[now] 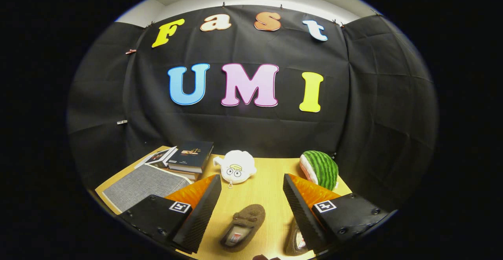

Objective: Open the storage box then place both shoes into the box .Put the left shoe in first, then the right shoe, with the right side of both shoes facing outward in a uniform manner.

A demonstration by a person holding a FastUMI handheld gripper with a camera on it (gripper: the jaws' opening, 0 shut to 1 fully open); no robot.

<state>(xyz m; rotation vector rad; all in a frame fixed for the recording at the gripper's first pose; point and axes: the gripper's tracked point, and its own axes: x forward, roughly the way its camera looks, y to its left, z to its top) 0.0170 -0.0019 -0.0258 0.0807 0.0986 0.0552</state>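
Gripper (251,209) fingers spread wide apart, holding nothing, touching nothing visible. Both fingers hang above a light wooden table (267,189).

1 brown slipper (243,226) lies on the table in the gap between the fingers, closer to the left finger, toe pointing away toward the wall, opening facing up with a label visible inside. No contact with either finger.

2nd brown slipper (295,242) sits just beside the right finger, mostly hidden behind it; only part of the opening and a label show. Cannot tell whether the finger touches it.

Grey fabric storage box (143,185) lies flat on the table beyond the left finger, lid closed, partly covered by that finger's base.

Beyond the box, a stack of books (192,158) sits near the black cloth wall, with an open booklet (159,157) just beside it.

White plush toy (237,166) with a cartoon face sits beyond the fingers, roughly centred between them, near the back of the table.

Watermelon-slice plush (320,169) sits beyond the right finger, just behind its tip, near the table's back corner.

Slippers well apart from the box; both outside it.
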